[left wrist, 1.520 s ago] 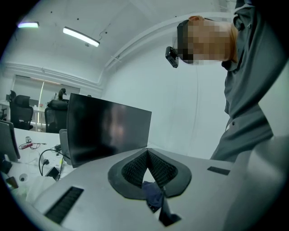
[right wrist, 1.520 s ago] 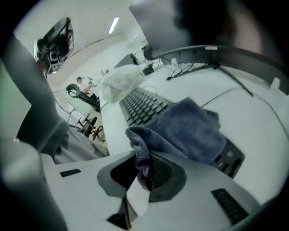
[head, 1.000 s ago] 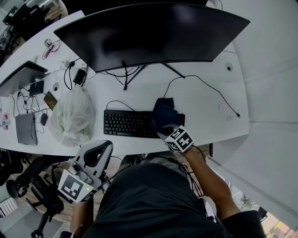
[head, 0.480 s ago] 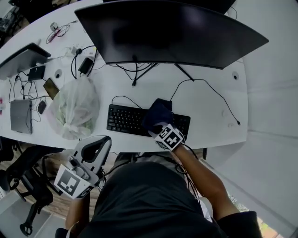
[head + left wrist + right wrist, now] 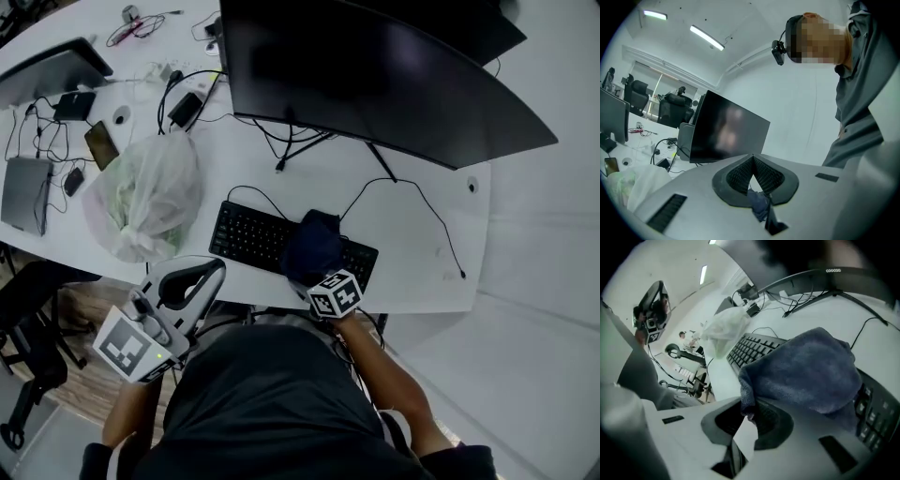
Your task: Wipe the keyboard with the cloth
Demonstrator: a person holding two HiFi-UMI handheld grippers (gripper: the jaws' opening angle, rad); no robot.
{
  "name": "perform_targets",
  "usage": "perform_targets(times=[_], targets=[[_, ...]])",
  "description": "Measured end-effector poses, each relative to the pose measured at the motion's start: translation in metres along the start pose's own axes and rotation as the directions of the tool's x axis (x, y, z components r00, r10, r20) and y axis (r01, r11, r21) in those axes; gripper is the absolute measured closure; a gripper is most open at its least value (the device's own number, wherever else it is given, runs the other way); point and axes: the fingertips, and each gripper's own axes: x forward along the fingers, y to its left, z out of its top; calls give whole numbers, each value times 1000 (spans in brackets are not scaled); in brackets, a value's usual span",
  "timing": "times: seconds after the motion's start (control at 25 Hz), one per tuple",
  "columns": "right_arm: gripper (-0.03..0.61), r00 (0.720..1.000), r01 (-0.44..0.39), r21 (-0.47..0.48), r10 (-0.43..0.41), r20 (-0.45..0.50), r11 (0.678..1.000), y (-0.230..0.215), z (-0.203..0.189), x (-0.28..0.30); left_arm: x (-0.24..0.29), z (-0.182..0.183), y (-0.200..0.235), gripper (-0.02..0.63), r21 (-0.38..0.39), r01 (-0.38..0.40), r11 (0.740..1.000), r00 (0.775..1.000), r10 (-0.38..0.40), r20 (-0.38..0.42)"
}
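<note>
The keyboard (image 5: 251, 236) lies on the white bench (image 5: 417, 248), at 6 o'clock from the monitor (image 5: 375, 75).

Head view:
- The dark blue cloth (image 5: 314, 246) lies bunched over the keyboard's right half.
- The right gripper (image 5: 312, 275) meets the cloth from 6 o'clock.
- The left gripper (image 5: 192, 281) is held off the bench edge, at 7 o'clock from the keyboard and apart from it.
- A plastic bag (image 5: 145, 197) sits at 9 o'clock from the keyboard.

Left gripper view:
- The jaws are pressed together at their tips.
- They point toward the monitor.

Right gripper view:
- The jaws pinch one edge of the cloth.
- The rest of the cloth mounds over the keys at 1 o'clock from the jaws.
- Bare key rows show at 11 o'clock.
</note>
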Motion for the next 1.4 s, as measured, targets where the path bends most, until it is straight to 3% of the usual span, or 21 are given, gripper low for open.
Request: perform_targets(times=[0.08,0.2,0.28,0.52,0.6,0.76,1.04,1.16,1.28,1.4], targets=[[533,997,21,30,-23,68,999,-19,21,-8,0,2,4,609,15,9,1000,1000,-9,14],[532,960,174,95,-190,206,980,-77,76,-42,2,-2,7,609,27,14,1000,1000,-14,1],[532,946,233,129,-255,199,964,-95,81,-50,3,-2,8,609,29,13,999,1000,-13,-1],[532,987,119,59,-125,102,991,-29,16,-19,3,-5,12,609,-47,-7,999,1000,6,-17],[532,987,115,33,-117,106,993,-42,36,-24,5,-5,14,609,-35,3,999,1000,-3,-3],[534,958,205,51,-211,195,978,-86,101,-46,13,-7,15,609,-2,15,1000,999,-16,-29],[534,998,8,72,-12,54,997,-3,26,2,16,-3,21,609,-35,5,999,1000,-6,-15],[534,998,28,12,-29,56,1000,-22,49,-4,18,-9,25,609,-40,7,999,999,-9,-42],[534,984,102,62,-110,142,993,-60,92,-19,26,-1,24,609,-24,29,999,999,-30,-23],[534,997,41,72,-45,67,997,-33,70,-8,27,-1,22,609,-42,22,999,999,-24,-47]])
